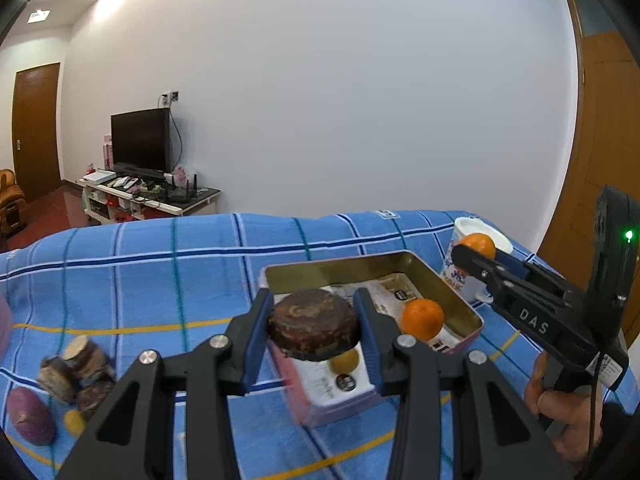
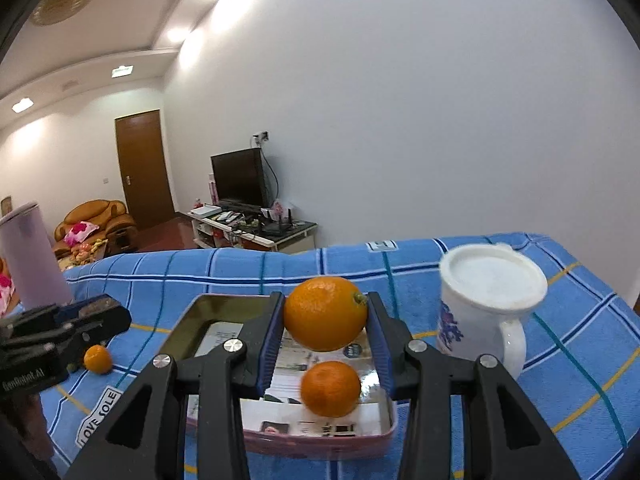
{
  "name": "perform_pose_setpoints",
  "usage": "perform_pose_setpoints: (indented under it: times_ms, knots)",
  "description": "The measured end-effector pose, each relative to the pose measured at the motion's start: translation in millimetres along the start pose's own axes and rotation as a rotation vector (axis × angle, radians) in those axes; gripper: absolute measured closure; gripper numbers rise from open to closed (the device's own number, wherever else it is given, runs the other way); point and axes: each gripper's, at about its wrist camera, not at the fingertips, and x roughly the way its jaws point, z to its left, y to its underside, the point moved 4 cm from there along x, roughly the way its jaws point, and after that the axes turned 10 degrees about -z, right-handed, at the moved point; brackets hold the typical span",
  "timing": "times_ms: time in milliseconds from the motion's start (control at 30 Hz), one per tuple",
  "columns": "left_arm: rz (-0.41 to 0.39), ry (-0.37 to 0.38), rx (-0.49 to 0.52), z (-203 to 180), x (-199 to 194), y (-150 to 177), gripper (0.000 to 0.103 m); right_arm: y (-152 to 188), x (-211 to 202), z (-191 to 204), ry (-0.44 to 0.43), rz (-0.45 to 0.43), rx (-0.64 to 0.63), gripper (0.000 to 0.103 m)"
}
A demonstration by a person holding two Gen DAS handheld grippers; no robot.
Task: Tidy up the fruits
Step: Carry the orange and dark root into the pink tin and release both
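Now left claw (image 1: 314, 330) pinching dark round disc (image 1: 313, 326); right claw (image 2: 326, 322) pinching smooth orange (image 2: 325, 313) above metal tin (image 2: 182, 330).

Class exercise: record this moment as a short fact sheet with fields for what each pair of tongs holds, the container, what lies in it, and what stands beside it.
left tongs: shut on a dark brown, flat round fruit, held above the tin
right tongs: shut on a large round orange, held above the tin
container: open rectangular pink metal tin on the blue checked cloth
in the tin: a small orange mandarin on printed paper
beside the tin: a white ceramic mug with a white lid
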Motion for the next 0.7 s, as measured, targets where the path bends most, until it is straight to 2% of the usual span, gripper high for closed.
perform_pose_setpoints:
  times_ms: [267, 433, 700]
  knots:
    - [0.034, -0.002, 0.007, -22.8, 30.7, 6.8, 0.06, 14.1, 24.9, -0.9, 0.011, 0.099, -0.04, 0.061]
    - [0.06, -0.031, 0.023, -31.2, 48.7, 14.0, 0.06, 24.9, 39.5, 1.5, -0.006, 0.169, -0.036, 0.061]
    - [0.106, -0.088, 0.039, -30.2, 62.5, 21.2, 0.06, 31.2, 53.8, 0.8, -0.044, 0.216, 0.003, 0.061]
